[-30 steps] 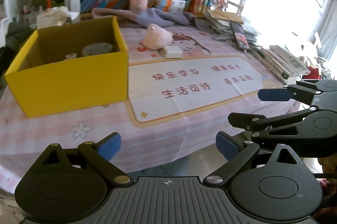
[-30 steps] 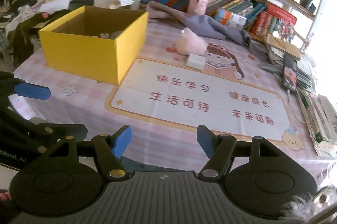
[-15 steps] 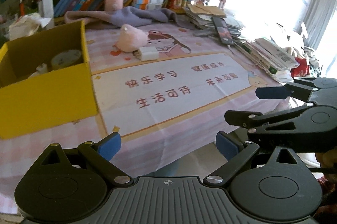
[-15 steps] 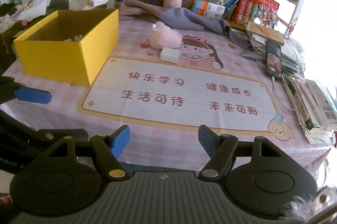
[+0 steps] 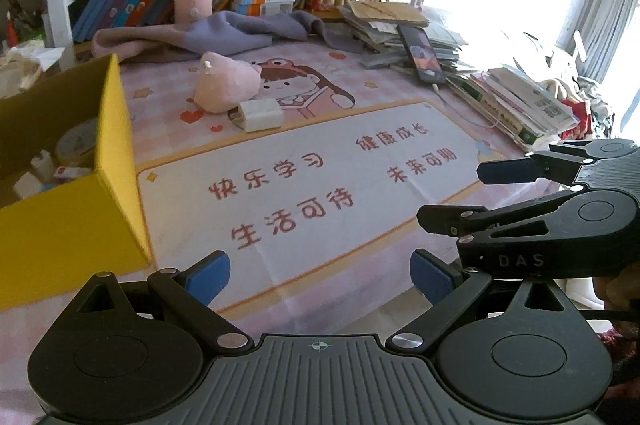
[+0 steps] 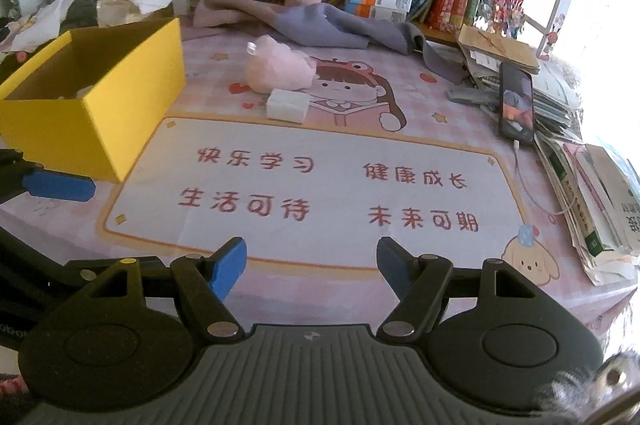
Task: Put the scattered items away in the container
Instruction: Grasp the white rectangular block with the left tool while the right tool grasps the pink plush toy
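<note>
1. Tools first: the right tool [image 6: 312,267] has its blue pads apart with nothing between them, hovering over the near edge of the counter [image 6: 440,97]. The left tool [image 5: 320,275] is the same, pads apart and empty, touching nothing.
2. Both are pointing down and forward across the printed mat [image 6: 320,185], and neither is close to anything loose yet.
3. What's left to tidy, as far as I can see: a pink plush toy [image 6: 278,69] and a small white charger block [image 6: 288,105], touching or just about, at the far side of the mat. The yellow box [image 6: 92,109] sits to the left and already has a few bits in it.
4. My take on doing it well: go for the charger with the right tool, since it's the nearer one, and come in across its short sides so the pads don't nudge the plush.
5. Then lift clear of the box wall before dropping it in.
</note>
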